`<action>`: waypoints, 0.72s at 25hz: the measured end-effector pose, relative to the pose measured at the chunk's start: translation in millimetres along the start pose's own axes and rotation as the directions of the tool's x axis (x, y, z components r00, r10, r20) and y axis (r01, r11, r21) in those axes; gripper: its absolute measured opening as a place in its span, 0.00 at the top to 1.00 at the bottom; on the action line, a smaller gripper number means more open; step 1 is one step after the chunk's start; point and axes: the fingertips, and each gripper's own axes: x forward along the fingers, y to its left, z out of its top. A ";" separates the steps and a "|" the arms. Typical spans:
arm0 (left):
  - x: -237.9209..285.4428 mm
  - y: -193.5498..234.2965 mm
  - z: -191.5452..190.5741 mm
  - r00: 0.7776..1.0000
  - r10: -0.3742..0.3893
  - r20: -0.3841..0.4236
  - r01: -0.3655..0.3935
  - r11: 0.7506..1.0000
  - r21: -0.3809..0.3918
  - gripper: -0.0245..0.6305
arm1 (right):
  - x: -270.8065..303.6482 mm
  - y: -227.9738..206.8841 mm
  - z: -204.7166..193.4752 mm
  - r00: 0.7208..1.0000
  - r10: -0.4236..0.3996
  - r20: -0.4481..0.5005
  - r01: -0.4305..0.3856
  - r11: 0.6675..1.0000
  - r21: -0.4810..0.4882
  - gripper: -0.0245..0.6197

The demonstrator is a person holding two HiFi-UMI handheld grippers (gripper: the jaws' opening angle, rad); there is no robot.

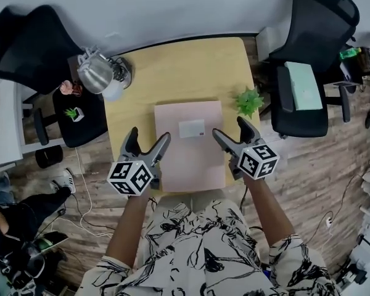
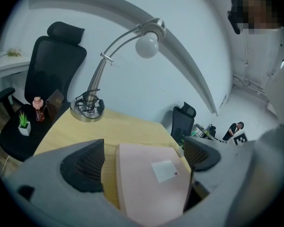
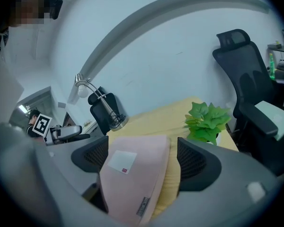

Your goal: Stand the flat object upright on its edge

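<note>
A flat pink box (image 1: 188, 153) with a white label (image 1: 192, 129) lies flat on the yellow table (image 1: 179, 69), near its front edge. My left gripper (image 1: 149, 135) is open and hovers over the box's left edge. My right gripper (image 1: 229, 128) is open too, over the box's right edge. In the left gripper view the box (image 2: 142, 193) lies below and between the open gripper's (image 2: 142, 160) two dark pads. The right gripper view shows the same box (image 3: 132, 183) between that gripper's (image 3: 144, 160) spread pads. Neither gripper holds anything.
A silver desk lamp (image 1: 98, 73) stands at the table's back left and a small green plant (image 1: 250, 100) at its right edge. Black office chairs (image 1: 308, 54) flank the table; the left one (image 1: 74, 113) carries small pots. Cables lie on the wooden floor.
</note>
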 end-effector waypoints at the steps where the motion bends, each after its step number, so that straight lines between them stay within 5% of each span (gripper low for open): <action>1: 3.5 3.6 -6.3 1.000 0.004 -0.012 -0.004 1.000 -0.008 0.18 | 4.7 -2.7 -4.9 1.000 0.002 -0.018 -0.002 1.000 0.005 0.25; 9: 34.4 23.7 -48.8 0.995 0.002 -0.099 -0.008 0.998 -0.058 0.21 | 34.4 -20.2 -42.3 0.990 0.034 -0.134 -0.022 0.996 0.088 0.25; 18: 54.9 31.4 -74.3 0.988 -0.009 -0.153 -0.007 0.994 -0.108 0.26 | 49.0 -29.4 -58.2 0.990 0.047 -0.130 -0.022 0.983 0.184 0.28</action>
